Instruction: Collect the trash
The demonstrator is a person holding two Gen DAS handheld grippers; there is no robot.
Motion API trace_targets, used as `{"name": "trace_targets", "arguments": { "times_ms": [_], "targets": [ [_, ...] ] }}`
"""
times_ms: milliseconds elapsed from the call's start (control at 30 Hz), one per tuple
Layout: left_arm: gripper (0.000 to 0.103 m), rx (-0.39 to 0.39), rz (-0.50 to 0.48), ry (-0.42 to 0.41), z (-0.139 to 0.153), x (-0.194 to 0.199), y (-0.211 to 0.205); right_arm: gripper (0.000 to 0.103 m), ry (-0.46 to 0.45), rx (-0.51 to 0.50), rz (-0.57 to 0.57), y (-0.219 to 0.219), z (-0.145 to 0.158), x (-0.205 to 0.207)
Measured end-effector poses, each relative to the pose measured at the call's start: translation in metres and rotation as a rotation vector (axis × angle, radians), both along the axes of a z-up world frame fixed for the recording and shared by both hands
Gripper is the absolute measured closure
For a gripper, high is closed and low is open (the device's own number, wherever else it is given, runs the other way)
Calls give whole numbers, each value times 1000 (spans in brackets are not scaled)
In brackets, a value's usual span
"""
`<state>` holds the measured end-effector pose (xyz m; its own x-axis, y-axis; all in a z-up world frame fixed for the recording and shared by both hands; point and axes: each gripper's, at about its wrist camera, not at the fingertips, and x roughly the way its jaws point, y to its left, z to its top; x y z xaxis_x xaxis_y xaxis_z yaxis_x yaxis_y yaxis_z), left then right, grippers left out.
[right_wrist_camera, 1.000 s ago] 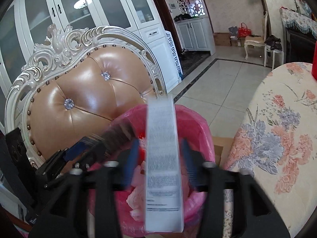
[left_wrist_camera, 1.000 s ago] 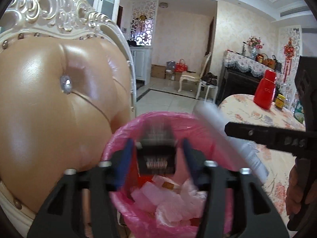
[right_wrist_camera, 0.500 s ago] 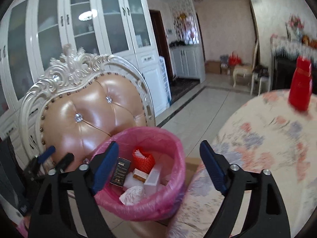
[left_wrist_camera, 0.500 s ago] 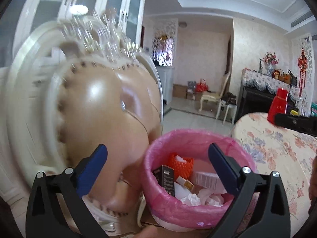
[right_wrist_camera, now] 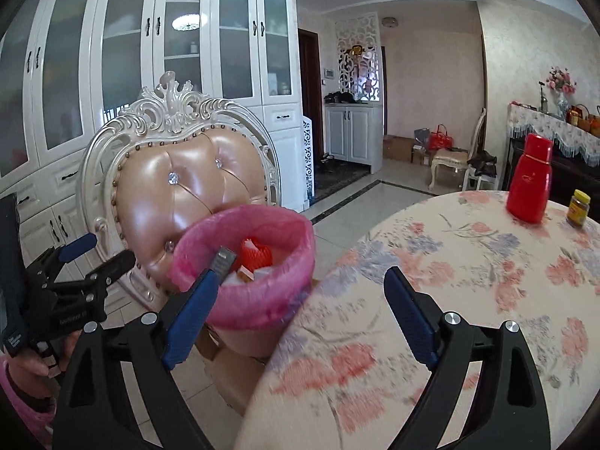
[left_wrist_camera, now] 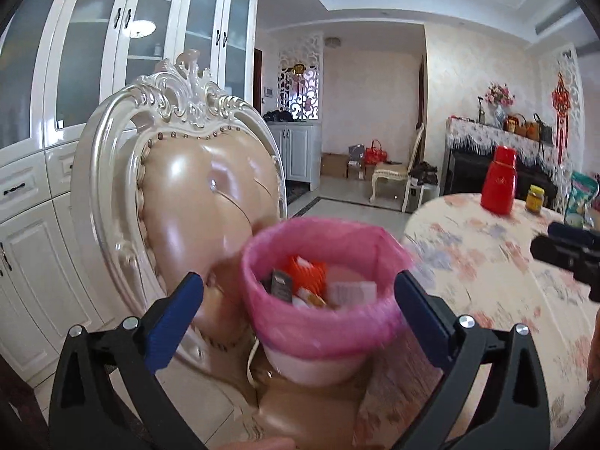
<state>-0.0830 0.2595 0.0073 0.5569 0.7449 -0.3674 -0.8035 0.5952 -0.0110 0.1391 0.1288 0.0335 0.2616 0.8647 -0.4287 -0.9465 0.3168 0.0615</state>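
Cabinets, tall and white with frosted glass doors (left_wrist_camera: pixel 157 56), fill the left of both wrist views. In front of them stands an ornate cream-framed chair with a tufted tan leather back (left_wrist_camera: pixel 195 202), studded along its edge. Just right of the chair back sits a round bin lined with a pink plastic bag (left_wrist_camera: pixel 318 322). The trash lies inside it: a dark flat packet (left_wrist_camera: pixel 281 287) upright at the left, a crumpled orange net wrapper (left_wrist_camera: pixel 305 272) in the middle, a white printed box (left_wrist_camera: pixel 352 292) to the right, and small orange-and-white scraps beneath.

The left gripper (left_wrist_camera: pixel 298 307) has its blue-padded fingers (left_wrist_camera: pixel 174 311) spread wide on either side of the bin in the left wrist view, with nothing between the pads; it hangs apart from the bin. In the right wrist view it shows at the far left edge, held by a hand (right_wrist_camera: pixel 30 365) with a pink cuff.

The right gripper (right_wrist_camera: pixel 300 315) is also spread wide and empty, one blue pad in front of the bin, the other over the round table under a floral cloth (right_wrist_camera: pixel 468 281), which sits right of the bin. At the table's far side stand a red plastic flask (right_wrist_camera: pixel 530 180) and, just beside it, a small yellow-lidded jar (right_wrist_camera: pixel 579 206).
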Motion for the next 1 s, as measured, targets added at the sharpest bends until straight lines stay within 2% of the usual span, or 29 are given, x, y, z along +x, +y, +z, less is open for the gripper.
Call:
{"name": "trace_targets", "arguments": {
  "times_ms": [200,400,600,1000],
  "targets": [
    [5,-23,-29,-52,5,-5,-42,18,-42,25,27,-29,0,0],
    [5,43,-62,-52,20,3,-82,18,-38,39,27,-38,-4,5],
    [5,70,-58,-28,25,13,-94,18,-44,64,33,-45,-1,6],
    [5,72,-33,-1,28,15,-87,18,-49,92,24,-53,7,8]
  ]
}}
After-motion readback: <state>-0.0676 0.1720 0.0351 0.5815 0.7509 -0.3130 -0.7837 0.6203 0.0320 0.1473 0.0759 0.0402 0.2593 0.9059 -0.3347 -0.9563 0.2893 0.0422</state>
